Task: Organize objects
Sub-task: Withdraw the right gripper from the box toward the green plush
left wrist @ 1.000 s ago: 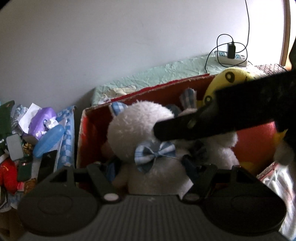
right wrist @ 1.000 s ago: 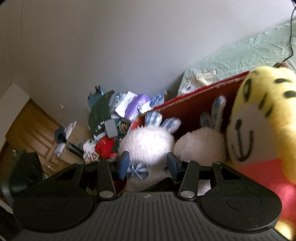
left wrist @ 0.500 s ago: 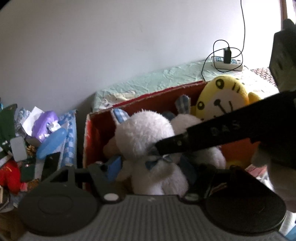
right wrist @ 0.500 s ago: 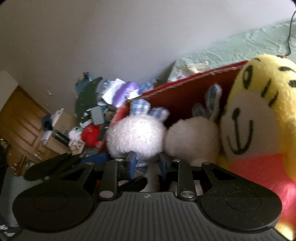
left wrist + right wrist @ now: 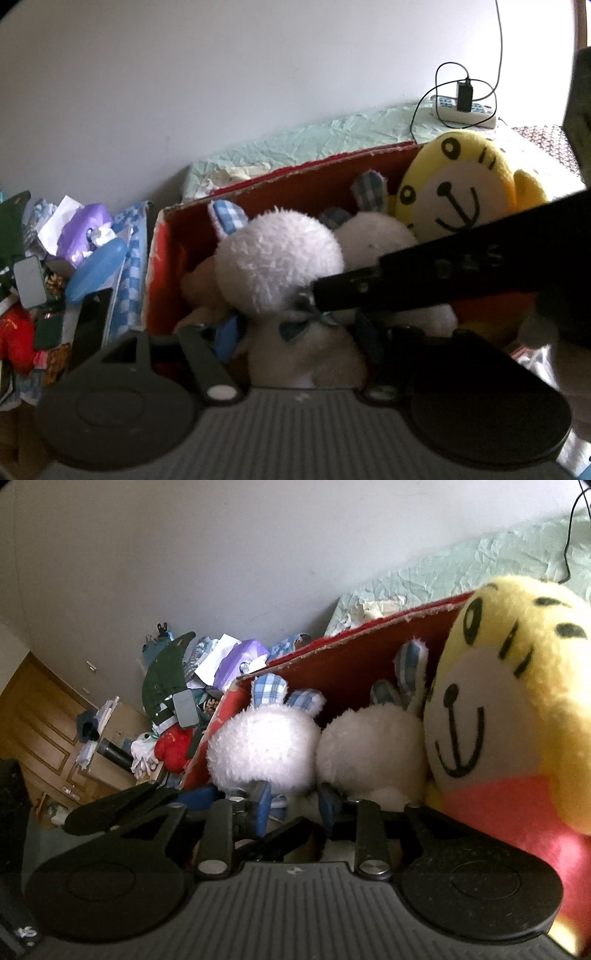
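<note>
Red cardboard box [image 5: 168, 266] with a torn upper rim holds three soft toys side by side. At its left end sits a fluffy white plush rabbit with blue checked ears and a blue checked bow [image 5: 280, 269]; a second white plush rabbit [image 5: 373, 240] leans against it in the middle, and a yellow plush tiger in a red shirt [image 5: 458, 184] fills the right end.

In the left wrist view, the left gripper [image 5: 299, 332] is clenched on the first rabbit's body below the bow, one blue pad at each flank. The right gripper [image 5: 293, 806] reaches across from the right; its blue pads sit at the bow under the rabbit's head and its jaws are opening, though whether they pinch the bow I cannot tell.

Beyond the box's left wall lies a cluttered heap of packets and cloth [image 5: 74, 266]. Behind the box, a white power strip [image 5: 461, 110] rests on a pale green crinkled cover [image 5: 314, 144].
</note>
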